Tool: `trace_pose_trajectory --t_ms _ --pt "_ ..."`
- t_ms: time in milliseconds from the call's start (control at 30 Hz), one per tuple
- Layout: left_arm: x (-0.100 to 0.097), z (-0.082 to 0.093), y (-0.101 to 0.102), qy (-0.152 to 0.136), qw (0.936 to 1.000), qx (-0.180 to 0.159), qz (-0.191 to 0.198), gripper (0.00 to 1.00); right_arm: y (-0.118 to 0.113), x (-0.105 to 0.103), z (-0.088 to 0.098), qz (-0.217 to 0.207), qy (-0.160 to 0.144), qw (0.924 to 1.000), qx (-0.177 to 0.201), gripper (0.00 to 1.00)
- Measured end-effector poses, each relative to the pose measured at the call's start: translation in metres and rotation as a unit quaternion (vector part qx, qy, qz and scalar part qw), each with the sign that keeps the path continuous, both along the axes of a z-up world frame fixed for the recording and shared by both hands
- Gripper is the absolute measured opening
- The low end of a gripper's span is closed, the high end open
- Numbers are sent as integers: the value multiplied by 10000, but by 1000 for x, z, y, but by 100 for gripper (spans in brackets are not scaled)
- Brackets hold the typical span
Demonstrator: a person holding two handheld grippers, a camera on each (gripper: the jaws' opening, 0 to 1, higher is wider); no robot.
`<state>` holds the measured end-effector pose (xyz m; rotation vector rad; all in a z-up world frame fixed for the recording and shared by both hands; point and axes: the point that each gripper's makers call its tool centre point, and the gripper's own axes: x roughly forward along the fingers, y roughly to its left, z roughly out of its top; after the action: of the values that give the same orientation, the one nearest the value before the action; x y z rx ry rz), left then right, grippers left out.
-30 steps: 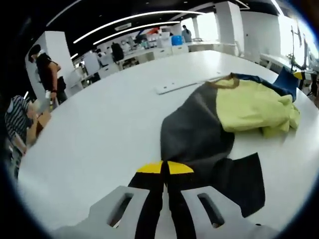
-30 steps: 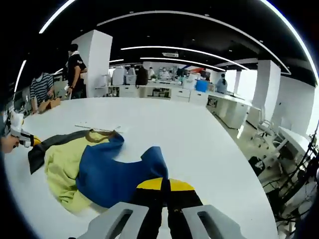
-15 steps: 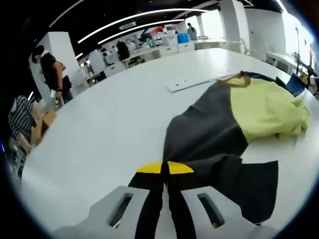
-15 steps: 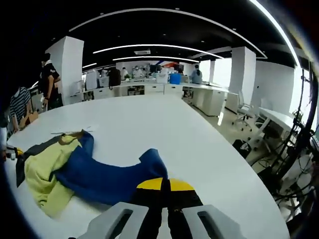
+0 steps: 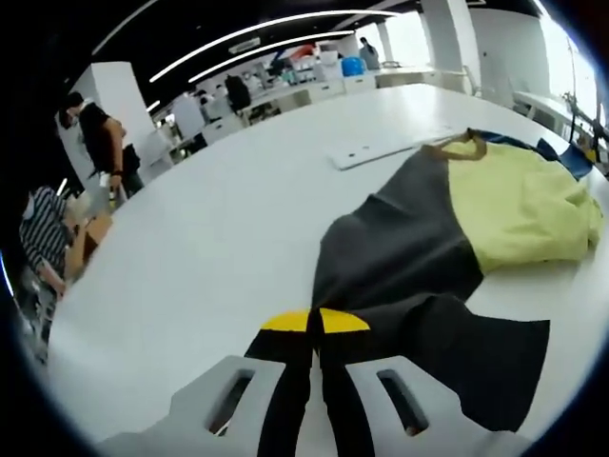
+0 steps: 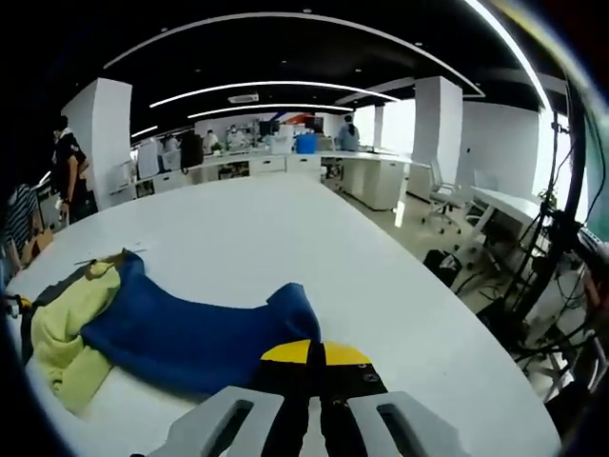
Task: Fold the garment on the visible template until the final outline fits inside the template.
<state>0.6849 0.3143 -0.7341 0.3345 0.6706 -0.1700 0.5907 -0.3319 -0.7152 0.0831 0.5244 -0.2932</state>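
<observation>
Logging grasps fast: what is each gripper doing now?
Left gripper: shut on the dark sleeve.
Right gripper: shut on the blue sleeve.

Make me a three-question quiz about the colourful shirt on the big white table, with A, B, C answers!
1. Where does the flat white template strip lie?
A. On the table beyond the garment's collar
B. On the floor
C. On a chair

2. What colour is the sleeve by the right gripper?
A. Red
B. Blue
C. Pink

3. How is the left gripper?
A. Wide open
B. Shut on the grey, yellow and blue garment
C. Holding a cup

Answers: 1 A, the strip sits past the collar; 2 B, blue cloth meets its jaws; 3 B, closed jaws pinch dark grey cloth.
</observation>
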Motion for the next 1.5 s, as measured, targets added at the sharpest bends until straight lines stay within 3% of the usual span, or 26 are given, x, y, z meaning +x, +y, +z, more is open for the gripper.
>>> trace_pose_trajectory --t_ms 600,767,933,1000,1067,1167,1267,1400,1500 --pt "12 5 14 -2 9998 204 6 0 -36 -19 -16 -634 48 9979 158 0" --pt "14 5 16 0 10000 71 60 0 -37 -18 -16 -549 86 9984 98 0" --pt "11 11 12 -67 9998 134 -145 0 -34 -19 -14 -388 197 9990 -59 1" --pt "12 17 10 -199 9996 66 -212 6 -26 -16 -13 -242 106 9996 113 13" --pt "12 27 8 -392 9988 -62 -281 19 -17 -17 -12 -1 178 9998 88 22" --pt "7 35 1 -497 9973 -384 -386 33 3 -13 -7 385 111 9990 204 34" --pt "1 40 -3 -509 9963 -497 -479 44 22 -12 -4 679 128 9970 343 47" --pt "-6 51 -9 -637 9933 -752 -612 57 58 -7 7 1134 1 9914 652 59" --pt "-13 58 -17 -700 9909 -853 -776 65 83 -3 18 1553 -78 9852 725 74"
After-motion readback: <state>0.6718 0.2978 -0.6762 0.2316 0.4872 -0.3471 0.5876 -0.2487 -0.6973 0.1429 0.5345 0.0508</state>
